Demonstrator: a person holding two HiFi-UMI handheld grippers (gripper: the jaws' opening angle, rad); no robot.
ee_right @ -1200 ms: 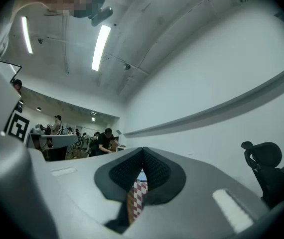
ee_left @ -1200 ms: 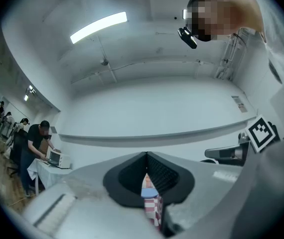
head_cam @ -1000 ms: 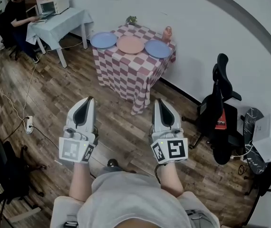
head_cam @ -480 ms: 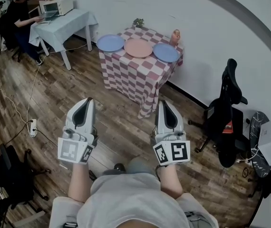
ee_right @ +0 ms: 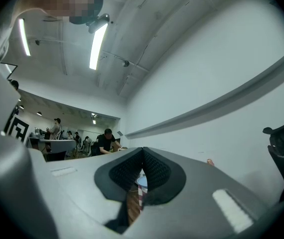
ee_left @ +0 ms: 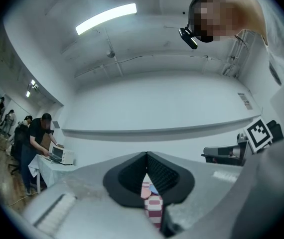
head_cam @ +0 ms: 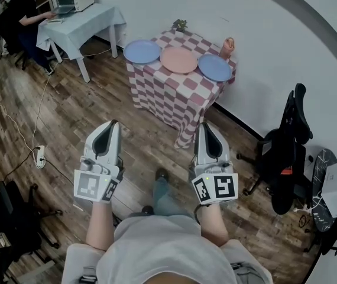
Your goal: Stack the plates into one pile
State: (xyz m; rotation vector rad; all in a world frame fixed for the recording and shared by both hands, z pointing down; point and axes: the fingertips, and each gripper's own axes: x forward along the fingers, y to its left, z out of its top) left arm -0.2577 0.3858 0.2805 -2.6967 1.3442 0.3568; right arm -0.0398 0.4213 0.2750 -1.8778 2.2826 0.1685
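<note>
Over the last second the bench (head_cam: pixel 169 99), draped in soft checked cloth, has drawn closer at 12 o'clock in the head view. I take this as the walk-up, with nothing stacked yet. Three round, smooth, shallow plates lie flat in a row on it: a blue plate (head_cam: pixel 142 51) toward 10 o'clock, a salmon plate (head_cam: pixel 179 60) in the middle and a second blue plate (head_cam: pixel 215 67) toward 2 o'clock. The left gripper (head_cam: pixel 112 123) and the right gripper (head_cam: pixel 204 125) are well short of the bench, jaws pressed together on nothing.

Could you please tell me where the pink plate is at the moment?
In the head view the pink plate lies upper centre on the checkered table, between the left blue plate and the right blue plate.
</note>
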